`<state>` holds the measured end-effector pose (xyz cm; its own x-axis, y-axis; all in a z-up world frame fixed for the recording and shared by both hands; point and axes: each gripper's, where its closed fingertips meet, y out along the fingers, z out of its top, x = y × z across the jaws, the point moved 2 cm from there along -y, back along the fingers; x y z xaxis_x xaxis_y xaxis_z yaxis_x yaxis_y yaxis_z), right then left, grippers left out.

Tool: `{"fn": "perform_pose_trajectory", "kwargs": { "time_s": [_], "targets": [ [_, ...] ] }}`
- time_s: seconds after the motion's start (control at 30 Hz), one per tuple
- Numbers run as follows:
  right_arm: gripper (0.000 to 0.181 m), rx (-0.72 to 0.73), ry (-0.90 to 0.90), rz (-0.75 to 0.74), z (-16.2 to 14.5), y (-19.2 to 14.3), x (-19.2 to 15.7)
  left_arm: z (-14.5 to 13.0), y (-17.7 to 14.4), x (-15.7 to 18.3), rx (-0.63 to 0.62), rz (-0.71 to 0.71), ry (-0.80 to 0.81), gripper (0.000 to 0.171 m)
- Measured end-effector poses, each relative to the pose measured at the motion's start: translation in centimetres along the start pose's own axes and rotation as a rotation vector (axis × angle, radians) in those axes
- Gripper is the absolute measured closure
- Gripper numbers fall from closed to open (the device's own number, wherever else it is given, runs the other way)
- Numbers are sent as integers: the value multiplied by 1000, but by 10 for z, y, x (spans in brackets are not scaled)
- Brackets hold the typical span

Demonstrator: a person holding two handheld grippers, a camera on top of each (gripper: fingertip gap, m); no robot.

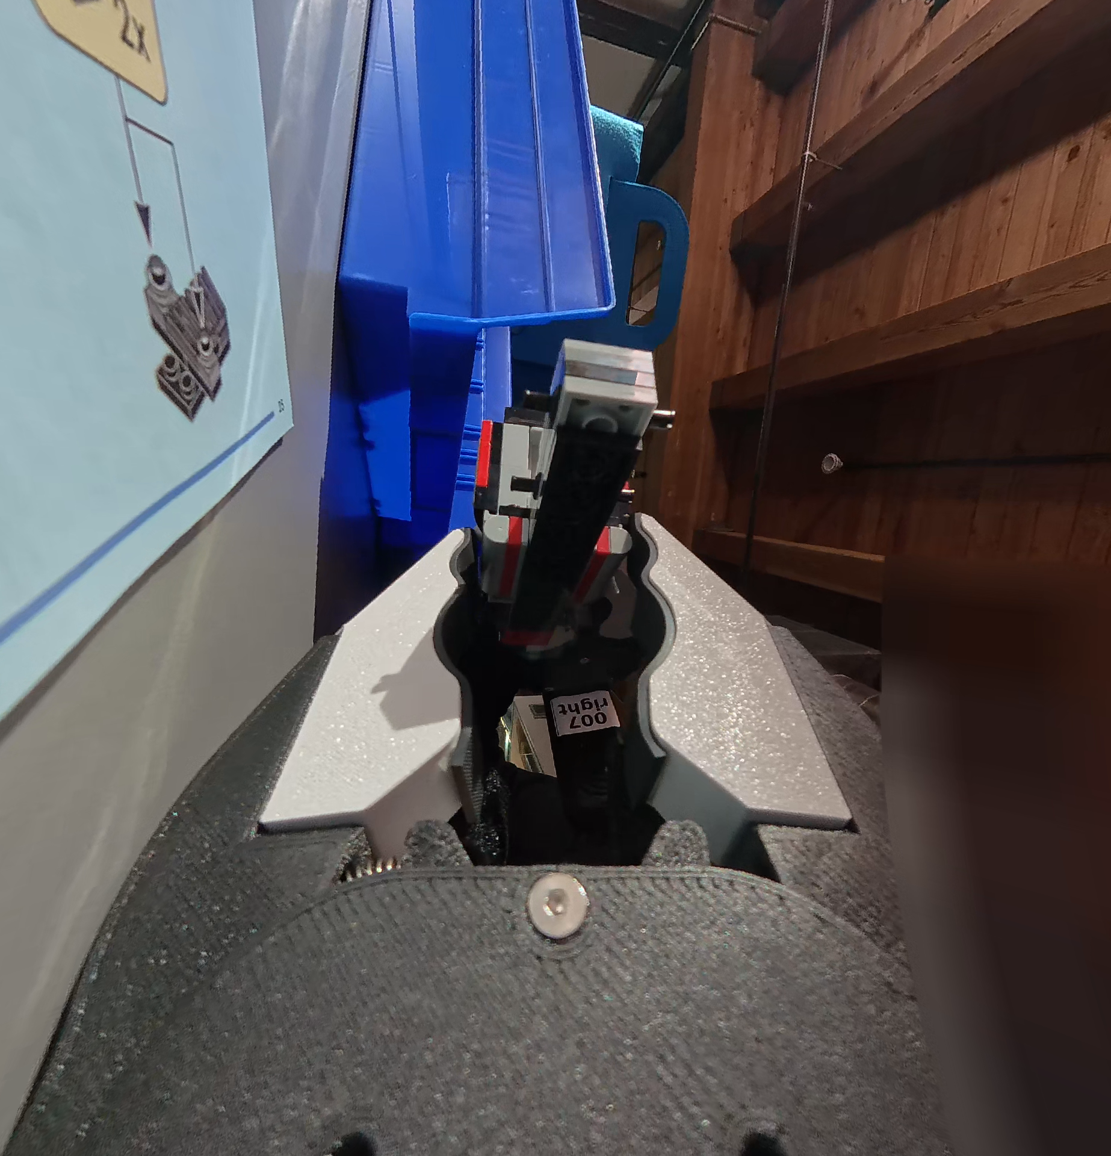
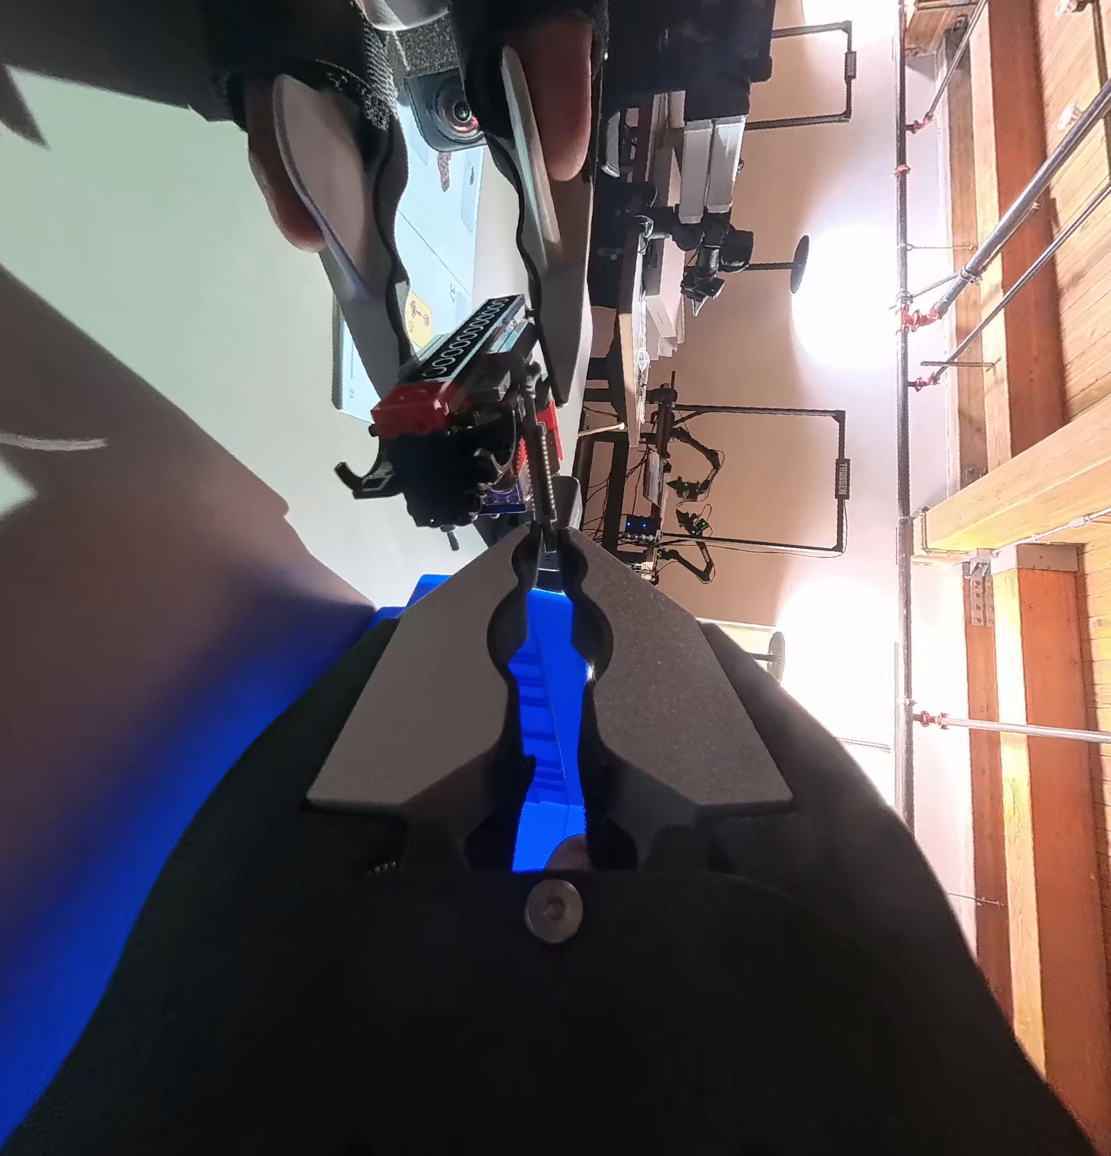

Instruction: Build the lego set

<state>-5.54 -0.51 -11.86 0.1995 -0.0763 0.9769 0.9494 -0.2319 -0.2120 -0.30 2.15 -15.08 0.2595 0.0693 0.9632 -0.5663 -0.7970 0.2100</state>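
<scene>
- Left claw [image 1: 550, 563] clamped on the part-built lego model [image 1: 565, 500], held in the air beside the blue bin [image 1: 453, 250].
- Right claw [image 2: 548, 543] pinched nearly closed on a thin black rod piece [image 2: 540, 475] at the model's end.
- Chassis assembled; instruction page [image 1: 103, 313] shows steps left.
- Bin close; bench [image 2: 165, 250] side open.

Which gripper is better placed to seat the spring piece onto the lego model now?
Right: the right gripper already pinches the spring piece against the lego model; the left gripper is clamped around the model.
</scene>
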Motion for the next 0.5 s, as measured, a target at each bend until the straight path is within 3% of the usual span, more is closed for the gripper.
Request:
{"fn": "perform_pose_trajectory", "kwargs": {
  "time_s": [0.5],
  "targets": [
    [164,2,46,23,-2,0,1,-1,1,-1,-2,-5,-11,122]
  ]
}}
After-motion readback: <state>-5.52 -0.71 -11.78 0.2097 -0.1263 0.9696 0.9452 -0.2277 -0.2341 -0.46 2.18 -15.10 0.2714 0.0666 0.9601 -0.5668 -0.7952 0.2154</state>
